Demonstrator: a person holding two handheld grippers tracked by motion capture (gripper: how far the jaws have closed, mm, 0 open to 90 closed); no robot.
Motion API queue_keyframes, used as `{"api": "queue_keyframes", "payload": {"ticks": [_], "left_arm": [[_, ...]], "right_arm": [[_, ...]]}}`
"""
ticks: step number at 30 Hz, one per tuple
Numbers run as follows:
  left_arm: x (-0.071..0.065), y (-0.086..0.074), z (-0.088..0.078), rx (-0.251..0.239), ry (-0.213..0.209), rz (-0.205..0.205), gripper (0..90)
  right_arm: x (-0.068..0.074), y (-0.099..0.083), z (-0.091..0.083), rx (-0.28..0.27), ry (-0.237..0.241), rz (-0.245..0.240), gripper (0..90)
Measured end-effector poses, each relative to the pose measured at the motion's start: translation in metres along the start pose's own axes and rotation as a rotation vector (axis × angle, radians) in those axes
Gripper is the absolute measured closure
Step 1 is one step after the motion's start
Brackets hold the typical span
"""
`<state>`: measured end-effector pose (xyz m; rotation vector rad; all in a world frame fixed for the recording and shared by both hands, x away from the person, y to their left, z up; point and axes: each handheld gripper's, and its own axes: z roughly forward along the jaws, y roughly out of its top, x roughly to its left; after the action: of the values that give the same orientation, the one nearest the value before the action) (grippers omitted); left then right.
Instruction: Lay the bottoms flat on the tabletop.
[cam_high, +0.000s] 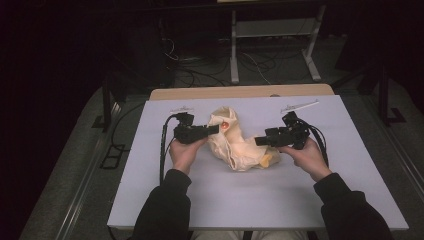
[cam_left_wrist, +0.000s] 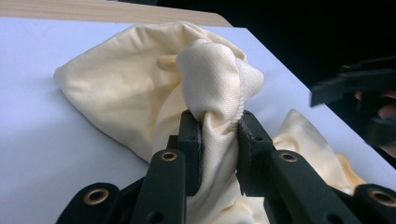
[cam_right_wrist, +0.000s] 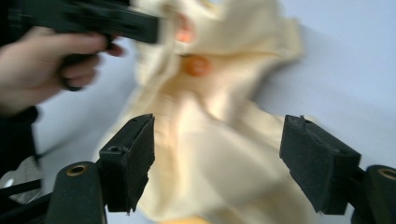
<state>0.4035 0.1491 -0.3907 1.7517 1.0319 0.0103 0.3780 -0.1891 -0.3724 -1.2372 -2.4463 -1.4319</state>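
A crumpled cream cloth (cam_high: 235, 142) lies in the middle of the white table (cam_high: 260, 200). It carries an orange spot (cam_high: 226, 125) near its top and a yellow patch (cam_high: 267, 160) at its lower end. My left gripper (cam_high: 216, 129) is shut on a bunched fold of the cream cloth (cam_left_wrist: 217, 93), which stands pinched between the two pads (cam_left_wrist: 192, 140). My right gripper (cam_high: 259, 141) stands open at the cloth's right edge. Its jaws are wide apart with the cloth (cam_right_wrist: 219, 154) lying beyond them and the orange spot (cam_right_wrist: 197, 65) farther off.
A thin white strip (cam_high: 300, 106) lies at the back right of the table, a small bit (cam_high: 180, 108) at the back left. A wooden edge (cam_high: 240, 92) runs behind the table. Cables and a white frame (cam_high: 272, 35) stand on the dark floor beyond.
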Motion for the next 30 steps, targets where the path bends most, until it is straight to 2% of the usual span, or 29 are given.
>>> {"api": "queue_keyframes", "payload": {"ticks": [3, 5, 8, 10, 11, 13, 14, 15, 17, 19, 22, 26, 30], "left_arm": [[0.001, -0.001, -0.001, 0.002, 0.001, 0.001, 73.0], [0.002, -0.001, -0.002, 0.007, 0.003, 0.0, 73.0], [0.004, -0.002, -0.003, 0.01, 0.009, -0.001, 73.0], [0.005, -0.003, -0.004, 0.01, 0.009, -0.005, 73.0], [0.006, -0.004, -0.004, 0.01, 0.009, -0.006, 73.0], [0.007, -0.005, -0.004, 0.011, 0.01, -0.002, 73.0], [0.007, -0.006, -0.005, 0.01, 0.009, -0.009, 73.0], [0.008, -0.007, -0.005, 0.011, 0.008, -0.01, 73.0], [0.009, -0.009, -0.006, 0.011, 0.011, -0.017, 73.0], [0.011, -0.01, -0.006, 0.013, 0.015, -0.022, 73.0], [0.012, -0.01, -0.005, 0.005, 0.016, -0.034, 73.1], [0.01, -0.004, 0.0, -0.027, -0.005, -0.063, 73.2], [-0.001, 0.01, 0.01, -0.016, -0.017, -0.03, 73.3]], "right_arm": [[-0.019, -0.004, -0.001, 0.029, -0.042, 0.044, 21.4], [-0.031, -0.008, 0.001, 0.05, -0.037, 0.083, 20.0], [-0.047, -0.017, 0.004, 0.064, 0.002, 0.146, 19.0], [-0.054, -0.023, 0.009, 0.091, 0.023, 0.168, 19.0], [-0.056, -0.025, 0.012, 0.108, 0.031, 0.166, 19.9], [-0.058, -0.03, 0.018, 0.145, 0.056, 0.158, 28.1], [-0.058, -0.031, 0.021, 0.17, 0.076, 0.154, 36.2], [-0.057, -0.033, 0.024, 0.186, 0.083, 0.15, 48.5], [-0.053, -0.035, 0.029, 0.212, 0.087, 0.138, 66.2], [-0.047, -0.034, 0.03, 0.221, 0.079, 0.094, 82.6], [-0.043, -0.032, 0.023, 0.209, 0.079, 0.07, 84.8], [-0.04, -0.031, 0.002, 0.177, 0.104, 0.057, 85.2], [-0.035, -0.029, -0.022, 0.142, 0.097, 0.048, 85.3]]}}
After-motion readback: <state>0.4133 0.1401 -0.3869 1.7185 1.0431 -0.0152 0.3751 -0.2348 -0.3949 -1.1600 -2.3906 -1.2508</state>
